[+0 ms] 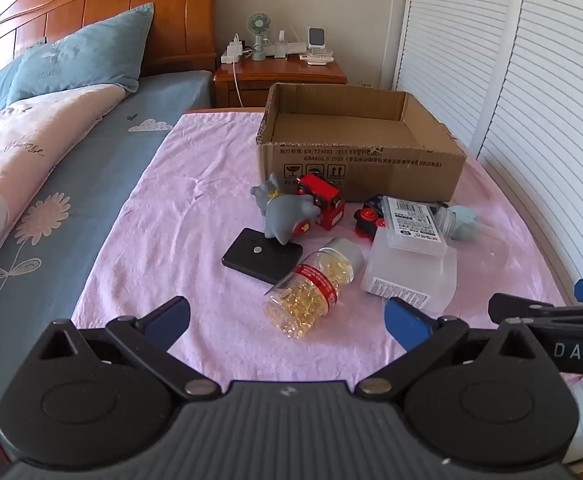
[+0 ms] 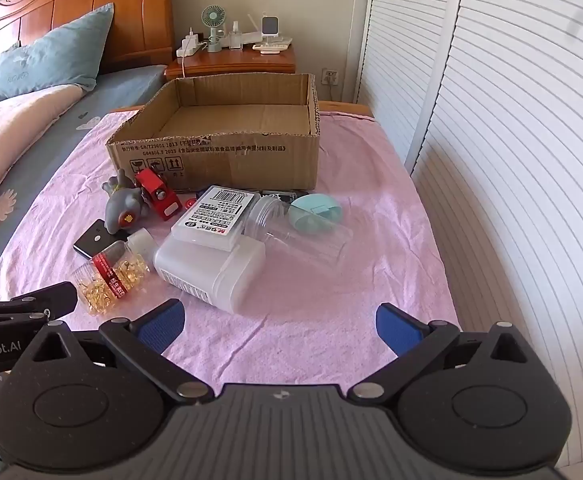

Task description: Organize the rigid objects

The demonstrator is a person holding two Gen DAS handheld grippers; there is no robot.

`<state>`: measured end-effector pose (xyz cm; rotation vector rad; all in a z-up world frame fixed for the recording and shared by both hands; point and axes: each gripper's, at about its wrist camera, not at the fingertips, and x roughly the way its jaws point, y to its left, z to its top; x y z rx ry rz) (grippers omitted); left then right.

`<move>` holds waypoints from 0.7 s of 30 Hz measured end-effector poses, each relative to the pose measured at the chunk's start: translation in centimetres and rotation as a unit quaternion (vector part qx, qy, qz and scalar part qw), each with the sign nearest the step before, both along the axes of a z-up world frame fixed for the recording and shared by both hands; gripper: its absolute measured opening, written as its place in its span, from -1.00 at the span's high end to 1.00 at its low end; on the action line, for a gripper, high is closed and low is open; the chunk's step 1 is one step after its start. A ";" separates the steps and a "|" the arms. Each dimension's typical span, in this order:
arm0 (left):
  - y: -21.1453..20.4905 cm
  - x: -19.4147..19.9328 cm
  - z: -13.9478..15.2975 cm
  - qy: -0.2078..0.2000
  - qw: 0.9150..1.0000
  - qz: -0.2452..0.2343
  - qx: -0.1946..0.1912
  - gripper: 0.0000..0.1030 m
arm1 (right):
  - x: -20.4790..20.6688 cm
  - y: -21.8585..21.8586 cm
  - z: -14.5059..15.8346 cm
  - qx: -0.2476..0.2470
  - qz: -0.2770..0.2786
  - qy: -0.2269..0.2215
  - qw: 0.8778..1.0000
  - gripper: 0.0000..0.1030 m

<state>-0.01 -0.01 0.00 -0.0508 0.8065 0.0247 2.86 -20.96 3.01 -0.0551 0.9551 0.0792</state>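
An empty cardboard box (image 1: 355, 160) (image 2: 219, 160) stands on a pink cloth. In front of it lie a grey toy figure (image 1: 285, 210) (image 2: 125, 204), a red toy truck (image 1: 323, 200) (image 2: 157, 196), a black flat device (image 1: 261, 256) (image 2: 95, 238), a capsule bottle (image 1: 311, 290) (image 2: 111, 272), a white bottle (image 1: 409, 276) (image 2: 211, 272), a labelled white box (image 1: 413, 224) (image 2: 215, 216), a clear jar (image 2: 295, 232) and a teal round object (image 2: 315, 208) (image 1: 465, 220). My left gripper (image 1: 287, 322) is open just short of the capsule bottle. My right gripper (image 2: 279, 326) is open, holding nothing, near the white bottle.
The pink cloth (image 2: 351, 300) covers a low surface beside a bed (image 1: 71, 180) with blue pillows. A wooden nightstand (image 1: 279, 76) with a fan and chargers stands behind the box. White louvred doors (image 2: 511, 160) run along the right side.
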 end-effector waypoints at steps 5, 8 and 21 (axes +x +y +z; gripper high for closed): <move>0.0 -0.1 -0.1 0.001 1.000 -0.003 0.004 -0.99 | 0.0 -0.1 0.0 0.002 -0.001 0.002 1.000 -1.00; -0.1 -0.1 -0.1 0.001 1.000 -0.005 0.007 -0.99 | 0.2 -0.2 -0.1 0.003 -0.001 0.002 1.000 -1.00; -0.4 0.0 0.1 0.001 1.000 -0.004 0.010 -0.99 | 0.1 -0.4 0.1 0.006 -0.005 -0.004 1.000 -1.00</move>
